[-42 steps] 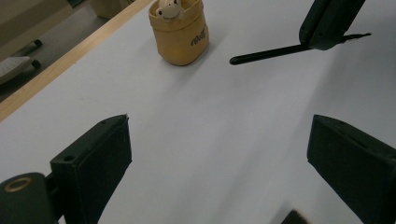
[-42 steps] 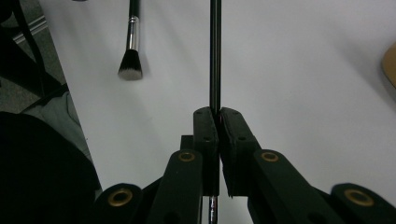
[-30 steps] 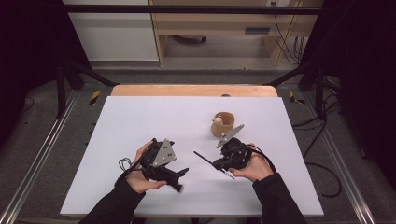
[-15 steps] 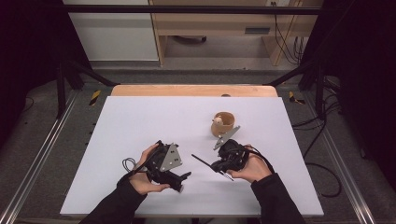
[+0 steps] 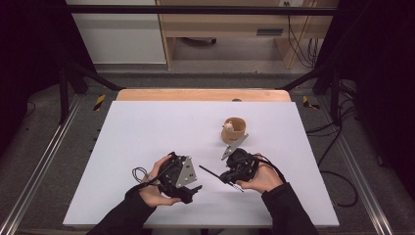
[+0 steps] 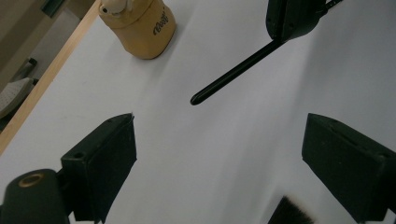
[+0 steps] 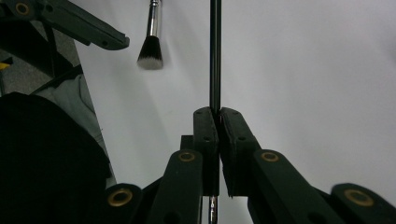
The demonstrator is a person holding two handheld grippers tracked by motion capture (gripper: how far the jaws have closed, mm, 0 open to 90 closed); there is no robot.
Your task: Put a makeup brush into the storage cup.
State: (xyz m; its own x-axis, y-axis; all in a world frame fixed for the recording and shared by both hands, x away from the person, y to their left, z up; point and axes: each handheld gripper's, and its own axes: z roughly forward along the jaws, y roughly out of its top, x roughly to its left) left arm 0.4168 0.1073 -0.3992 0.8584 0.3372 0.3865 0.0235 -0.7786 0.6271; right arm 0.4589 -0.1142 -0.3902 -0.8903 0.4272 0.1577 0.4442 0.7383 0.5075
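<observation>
My right gripper [image 7: 217, 112] is shut on the thin black handle [image 7: 215, 56] of a brush. In the high view that handle [image 5: 210, 172] points left from the right gripper [image 5: 225, 176] toward the left gripper [image 5: 195, 175]. My left gripper [image 6: 219, 135] stands open over the white table with nothing between its pads, and the handle's tip [image 6: 194, 99] hovers just ahead of it. A second brush [image 7: 150, 51], with black bristles and a silver ferrule, lies on the table by the left gripper; its bristles [image 6: 289, 213] show at the bottom of the left gripper view.
A tan wooden jar [image 5: 234, 130] with a pale stopper stands behind the right hand, also seen in the left gripper view [image 6: 142, 21]. The white table top [image 5: 147, 127] ends in a wooden strip at the far edge. Metal frame rails run along both sides.
Both hands have drifted slightly toward the near edge. The right gripper keeps its hold on the brush handle and the left stays open.
</observation>
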